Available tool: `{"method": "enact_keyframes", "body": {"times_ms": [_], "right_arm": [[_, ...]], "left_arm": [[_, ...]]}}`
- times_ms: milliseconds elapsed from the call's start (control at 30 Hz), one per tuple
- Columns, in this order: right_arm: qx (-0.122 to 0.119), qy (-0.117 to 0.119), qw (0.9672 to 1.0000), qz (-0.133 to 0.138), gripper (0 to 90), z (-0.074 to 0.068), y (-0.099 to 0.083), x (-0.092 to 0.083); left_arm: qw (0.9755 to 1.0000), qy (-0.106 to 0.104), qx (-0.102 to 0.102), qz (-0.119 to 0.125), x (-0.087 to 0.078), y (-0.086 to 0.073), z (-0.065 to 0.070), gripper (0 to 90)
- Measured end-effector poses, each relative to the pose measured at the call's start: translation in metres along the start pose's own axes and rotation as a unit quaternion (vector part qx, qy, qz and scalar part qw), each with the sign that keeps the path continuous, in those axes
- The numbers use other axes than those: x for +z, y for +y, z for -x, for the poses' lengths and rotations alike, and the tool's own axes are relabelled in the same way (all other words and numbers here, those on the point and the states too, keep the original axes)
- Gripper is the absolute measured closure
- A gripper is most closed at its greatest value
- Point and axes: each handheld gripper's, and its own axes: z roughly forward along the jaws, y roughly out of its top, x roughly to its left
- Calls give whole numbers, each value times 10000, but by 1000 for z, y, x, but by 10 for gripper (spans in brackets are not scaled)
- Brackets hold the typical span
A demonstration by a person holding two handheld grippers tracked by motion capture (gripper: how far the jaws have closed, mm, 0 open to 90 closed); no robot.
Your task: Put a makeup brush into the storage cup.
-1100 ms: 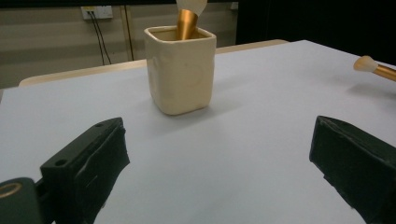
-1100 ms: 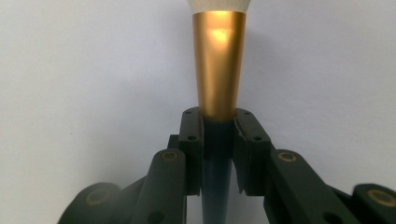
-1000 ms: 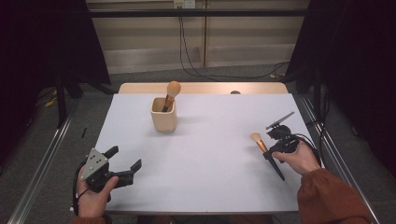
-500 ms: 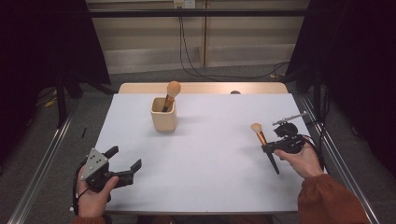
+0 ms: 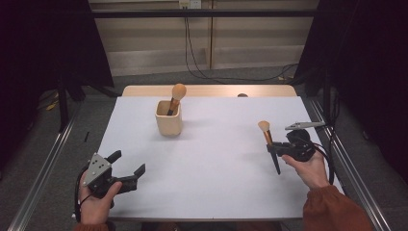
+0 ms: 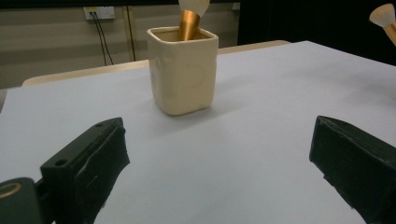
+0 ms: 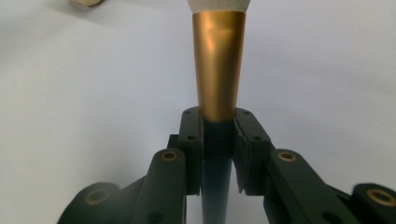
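1. On the right side of the white table [image 5: 211, 173], seen from the high view, the person's right hand [image 5: 308, 168] holds the right gripper [image 5: 273, 149], which is clenched on a makeup brush [image 5: 268, 142].
2. That brush stands nearly upright and leans a little toward the far-left. Its pale bristle head is up, and its dark handle points down toward the table surface.
3. From the right gripper view, the two black jaws press on either side of the makeup brush [image 7: 218, 84], just below the gold ferrule, where the dark handle begins. This close grip is too small to make out from above.
4. At the near left corner, the left hand [image 5: 96, 204] holds the left gripper [image 5: 126, 169]. Its jaws are spread wide with nothing between them.
5. A grey three-cornered plate [image 5: 96, 168] sits on top of the left gripper, visible from above.
6. Toward the far middle of the table stands a cream square cup [image 5: 169, 118] with a second brush [image 5: 174, 97] leaning inside, bristle head up.
7. From the left gripper view, the cream square cup [image 6: 183, 70] stands straight ahead between the parted jaws but well beyond them. The second brush's gold ferrule [image 6: 189, 24] rises from it.
8. At the upper right edge of that view, the held makeup brush's pale head [image 6: 385, 16] appears, well apart from the cup.
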Motion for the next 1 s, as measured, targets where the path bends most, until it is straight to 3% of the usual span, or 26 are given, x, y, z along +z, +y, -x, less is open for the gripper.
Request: {"method": "enact_keyframes", "body": {"times_ms": [267,433,733,1000], "right_arm": [[-26,-99,9979,641,757,-7,-4,-4],[109,-131,9935,1122,757,-7,-10,-2],[103,-10,9878,1556,756,-8,-16,-3],[-119,204,9834,1800,756,-19,-19,-1]], "left_arm": [[10000,-7,6,2,0,0,0,41],[10000,2,16,-5,-1,0,-1,41],[10000,-25,-7,24,-1,1,1,40],[10000,-18,-55,63,-3,3,3,36]]}}
